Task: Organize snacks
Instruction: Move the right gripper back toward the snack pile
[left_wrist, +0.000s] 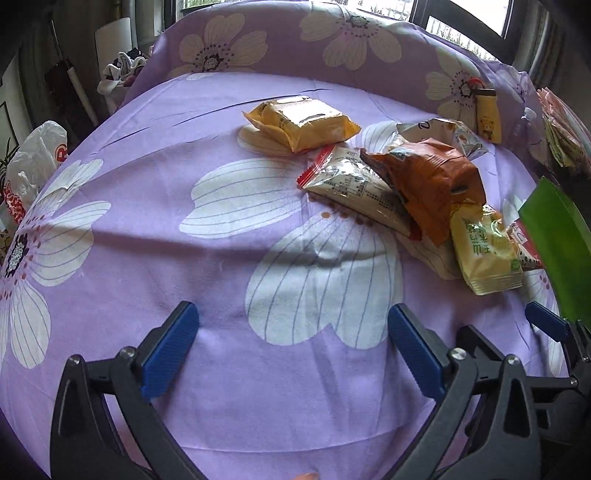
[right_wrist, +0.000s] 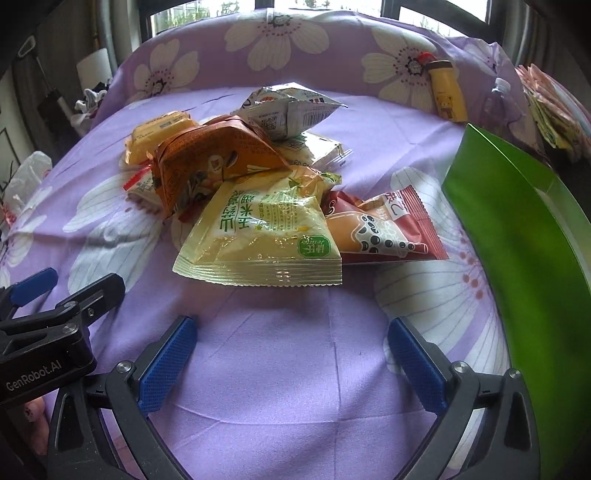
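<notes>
Purple flowered bed sheet (left_wrist: 155, 236) is carrying a snack pile (right_wrist: 243, 192). Left gripper (left_wrist: 293, 350) and right gripper (right_wrist: 291, 360) are both hovering with jaws wide apart, gripping nothing. Pile is lying ahead of the right jaws, beyond and right of the left. Green box (right_wrist: 517, 236) is standing right of it.

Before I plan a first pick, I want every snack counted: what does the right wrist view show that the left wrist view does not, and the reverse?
Only the right wrist view shows the red bubble-tea packet whole, and the clear bottle.

Only the left wrist view shows the yellow wrapped pack whole, lying apart from the pile, and the full white packet with red ends.

Both show the orange bag, the pale yellow bag, the green box, and the open, empty left gripper and right gripper.
</notes>
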